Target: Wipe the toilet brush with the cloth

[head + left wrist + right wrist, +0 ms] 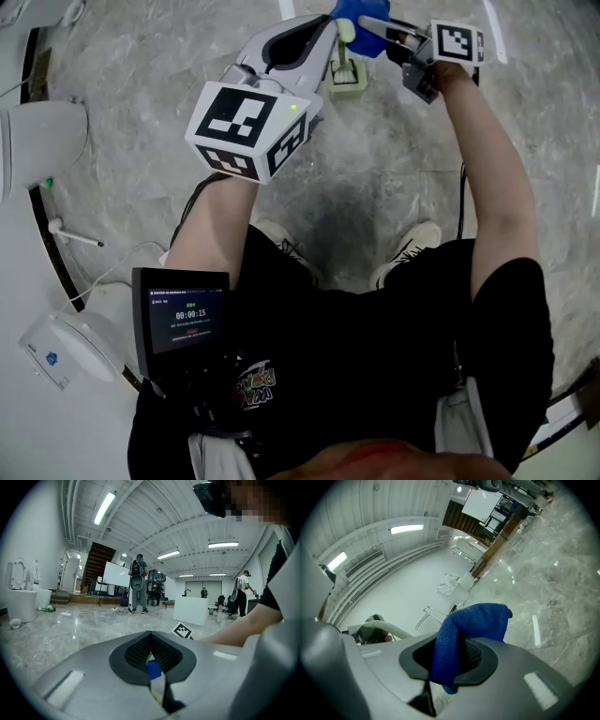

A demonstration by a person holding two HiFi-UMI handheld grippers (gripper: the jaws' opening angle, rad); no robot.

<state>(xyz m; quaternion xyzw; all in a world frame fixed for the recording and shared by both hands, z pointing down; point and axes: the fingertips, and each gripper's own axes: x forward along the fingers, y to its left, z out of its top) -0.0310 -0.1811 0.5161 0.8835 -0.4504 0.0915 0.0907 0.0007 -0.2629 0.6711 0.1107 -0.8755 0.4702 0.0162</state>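
Left tool (150, 637) seems clamped on the pale plastic toilet brush (344, 70), right tool (464, 641) pinches a blue woven cloth (476, 620) up against it, so wiping's barely begun imo.

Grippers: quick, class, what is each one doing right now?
Left gripper: closed, apparently on the toilet brush handle.
Right gripper: closed on the blue cloth.

Blue cloth (468, 620) bunched at handle top of pale upright toilet brush (345, 73).
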